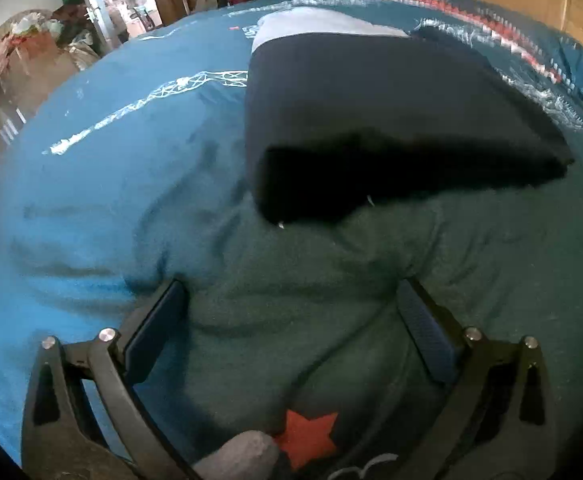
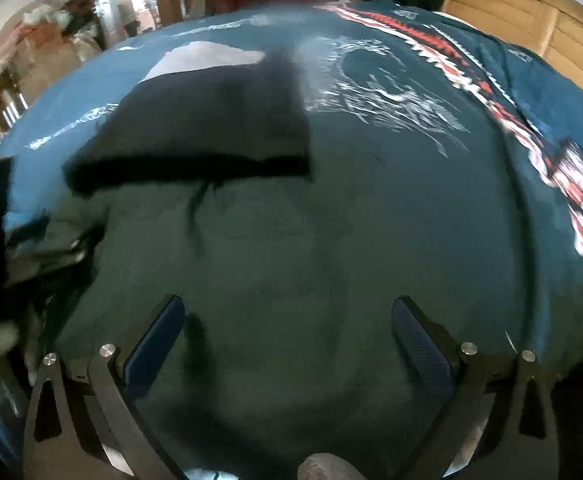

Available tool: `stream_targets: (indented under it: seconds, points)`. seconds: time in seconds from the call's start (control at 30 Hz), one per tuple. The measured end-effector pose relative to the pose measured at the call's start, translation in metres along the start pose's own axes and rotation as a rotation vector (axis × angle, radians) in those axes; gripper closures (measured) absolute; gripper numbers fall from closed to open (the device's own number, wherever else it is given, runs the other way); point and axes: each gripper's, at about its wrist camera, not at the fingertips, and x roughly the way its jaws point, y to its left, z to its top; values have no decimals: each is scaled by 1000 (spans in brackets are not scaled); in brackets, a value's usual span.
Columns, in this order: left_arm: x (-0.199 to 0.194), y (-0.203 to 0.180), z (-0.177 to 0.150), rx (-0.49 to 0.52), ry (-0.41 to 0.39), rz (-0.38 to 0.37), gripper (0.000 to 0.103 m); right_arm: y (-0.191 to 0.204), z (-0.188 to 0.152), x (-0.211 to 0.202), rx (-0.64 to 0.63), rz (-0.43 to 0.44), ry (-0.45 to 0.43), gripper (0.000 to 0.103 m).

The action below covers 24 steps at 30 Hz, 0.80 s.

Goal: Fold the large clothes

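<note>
- A dark green garment lies spread on the teal bedspread, directly under and ahead of both grippers; a red star shows on it near the left gripper
- Left gripper: fingers spread wide, gripping nothing
- Right gripper: likewise wide apart, empty
- A folded dark garment lies just ahead, beyond the green one
</note>
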Motion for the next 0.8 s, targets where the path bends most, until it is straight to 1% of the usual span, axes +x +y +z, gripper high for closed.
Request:
stream_targets:
  seconds: [0.07,0.13,0.17,0.23,0.4,0.53,0.6,0.73,0.8]
  points:
    - [-1,2,0,-12,1,-13,0,4,6,21,-10,1,22,0]
    - [-1,1,-1,-15,-1,-18,0,4,4,40,-11,1,49,0]
    - [-2,1,-1,-16,-1,-18,0,4,1,43,-15,3,37,0]
    - [-2,0,0,-18,-1,-19,0,5,-3,43,-22,4,3,0]
    - [-2,-1,-2,-16,-4,-11,0,1,-2,46,5,27,-1,0]
    - [-1,-1,-2,-16,-7,-13,0,2,-4,43,-8,8,-8,0]
    - [0,-1,-1,-16,-7,-13,0,4,-5,42,-16,1,-5,0]
    - [1,-1,-1,-14,-5,-7,0,1,-5,39,-28,36,31,0]
    - [1,-1,-1,-17,-6,-7,0,-1,-6,39,-22,48,35,0]
